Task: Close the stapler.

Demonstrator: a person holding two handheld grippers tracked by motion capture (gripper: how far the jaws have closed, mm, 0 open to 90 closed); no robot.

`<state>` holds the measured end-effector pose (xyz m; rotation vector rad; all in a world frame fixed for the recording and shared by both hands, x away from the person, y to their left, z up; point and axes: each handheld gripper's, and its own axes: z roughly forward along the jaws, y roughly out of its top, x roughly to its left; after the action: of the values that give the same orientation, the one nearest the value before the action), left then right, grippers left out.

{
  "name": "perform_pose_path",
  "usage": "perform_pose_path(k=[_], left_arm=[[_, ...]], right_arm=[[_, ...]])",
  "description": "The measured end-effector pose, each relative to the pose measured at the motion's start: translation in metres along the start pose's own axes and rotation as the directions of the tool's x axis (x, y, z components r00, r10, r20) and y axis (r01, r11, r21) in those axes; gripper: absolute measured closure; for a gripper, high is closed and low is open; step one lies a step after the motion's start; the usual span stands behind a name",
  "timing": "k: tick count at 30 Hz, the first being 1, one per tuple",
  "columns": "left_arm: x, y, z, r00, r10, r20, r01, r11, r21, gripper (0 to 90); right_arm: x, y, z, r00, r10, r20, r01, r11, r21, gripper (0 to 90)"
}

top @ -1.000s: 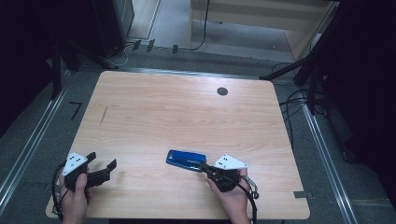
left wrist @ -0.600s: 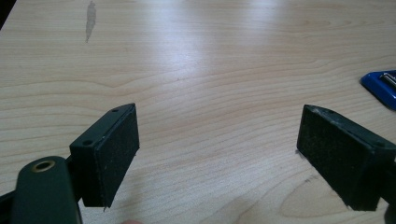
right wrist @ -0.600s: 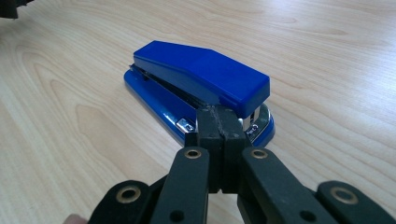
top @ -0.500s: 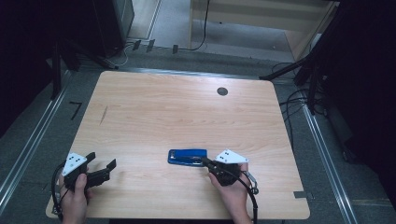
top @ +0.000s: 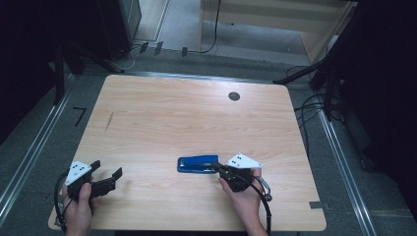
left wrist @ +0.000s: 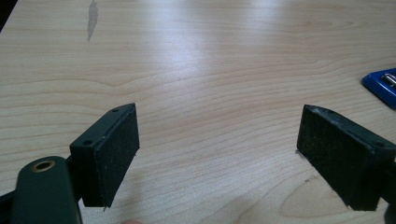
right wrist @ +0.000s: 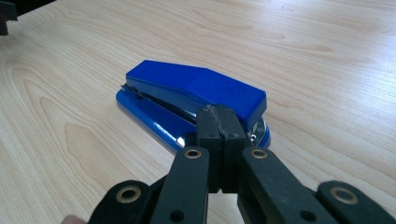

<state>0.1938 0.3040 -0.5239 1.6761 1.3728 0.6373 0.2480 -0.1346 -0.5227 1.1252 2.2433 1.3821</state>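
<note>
a blue stapler (top: 197, 163) is seen lying flat on the wooden surface (top: 187, 118), near its front edge and a little right of the middle, with its long side running left to right in the high view. in the right gripper view the stapler (right wrist: 191, 100) is shown closed, its blue top arm resting down over the blue base, with a strip of bright metal visible between the two.

the right hand-held gripper (top: 220, 168) is held by a hand (top: 246, 201) that comes in from the bottom of the high view. its jaws are pressed together with no gap between the pads and with nothing clamped between them. in the right gripper view the right hand-held gripper (right wrist: 219, 122) is placed right at the near end of the stapler, at the height of its base; whether the tips actually touch it cannot be told.

the left hand-held gripper (top: 107, 173) is held at the front left corner of the surface, well apart from the stapler, by the other hand (top: 77, 211). its jaws are spread wide apart and nothing lies between them. in the left gripper view the left hand-held gripper (left wrist: 219, 151) is shown low over bare wood, and a corner of the stapler (left wrist: 383, 86) is caught at the right edge. a dark streak (left wrist: 92, 18) is marked on the wood farther off.

a small dark round cap (top: 234, 96) is set into the surface near its far edge.
</note>
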Motion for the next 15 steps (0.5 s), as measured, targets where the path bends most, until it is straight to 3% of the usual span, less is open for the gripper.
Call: perform_pose_path(k=[4, 9, 11, 15], left_arm=[[0.000, 0.000, 0.000, 1.0000, 0.000, -0.001, 0.000, 1.0000, 0.001, 13.2], [0.000, 0.000, 0.000, 1.0000, 0.000, 0.000, 0.000, 1.0000, 0.001, 13.2], [0.000, 0.000, 0.000, 1.0000, -0.001, 0.000, 0.001, 1.0000, 0.002, 13.2], [0.000, 0.000, 0.000, 1.0000, 0.000, 0.000, 0.000, 1.0000, 0.005, 13.2]], right_arm=[[0.000, 0.000, -0.001, 1.0000, 0.005, 0.004, -0.005, 1.000, 0.007, 90.0], [-0.003, 0.000, -0.006, 0.9994, 0.026, -0.022, -0.026, 1.000, 0.008, 90.0], [-0.004, 0.000, -0.009, 0.9993, 0.029, -0.025, -0.029, 1.000, 0.008, 85.4], [-0.006, 0.000, -0.017, 0.9991, 0.035, 0.024, -0.035, 0.999, 0.000, 68.5]])
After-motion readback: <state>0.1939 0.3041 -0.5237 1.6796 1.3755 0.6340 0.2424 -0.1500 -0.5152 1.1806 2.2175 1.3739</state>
